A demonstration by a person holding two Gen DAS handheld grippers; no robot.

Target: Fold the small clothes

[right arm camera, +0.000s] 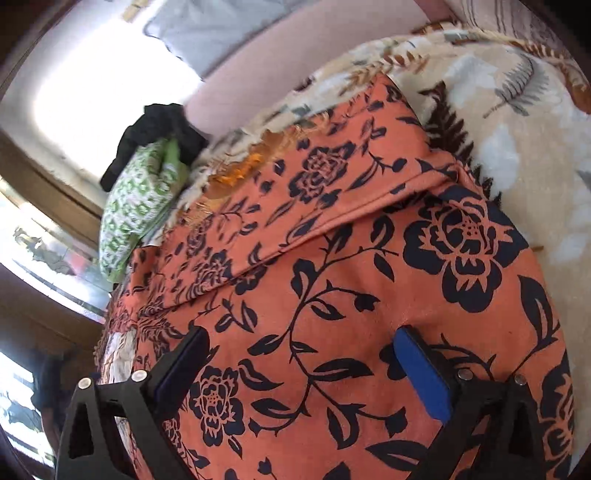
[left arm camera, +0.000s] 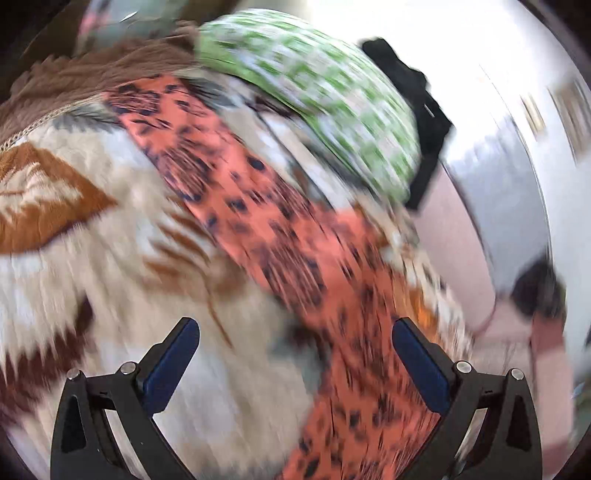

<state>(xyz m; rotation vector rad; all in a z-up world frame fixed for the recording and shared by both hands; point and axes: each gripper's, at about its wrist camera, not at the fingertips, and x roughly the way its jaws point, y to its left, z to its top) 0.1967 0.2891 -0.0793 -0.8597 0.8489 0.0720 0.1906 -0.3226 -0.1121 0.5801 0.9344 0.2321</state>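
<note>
Orange floral-print cotton garment [right arm camera: 332, 295]: light, limp, creases readily; pinch at folded hem edge. Left gripper [left arm camera: 295, 365], right gripper [right arm camera: 299, 369]: jaws spread, empty.

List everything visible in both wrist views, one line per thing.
orange floral garment: one, orange with black flowers, spread on the blanket, one part folded over.
green patterned cloth: one, green and white, bundled beyond the garment's far end.
black cloth: one, black, crumpled behind the green bundle.
blanket: one, cream with brown and grey leaves, under everything.
brown fringe: brown, along the blanket's far edge.
pillow: one, pale grey, in the background.
left gripper: fingers open, over the blanket and garment; view blurred.
right gripper: fingers open, at the garment.
</note>
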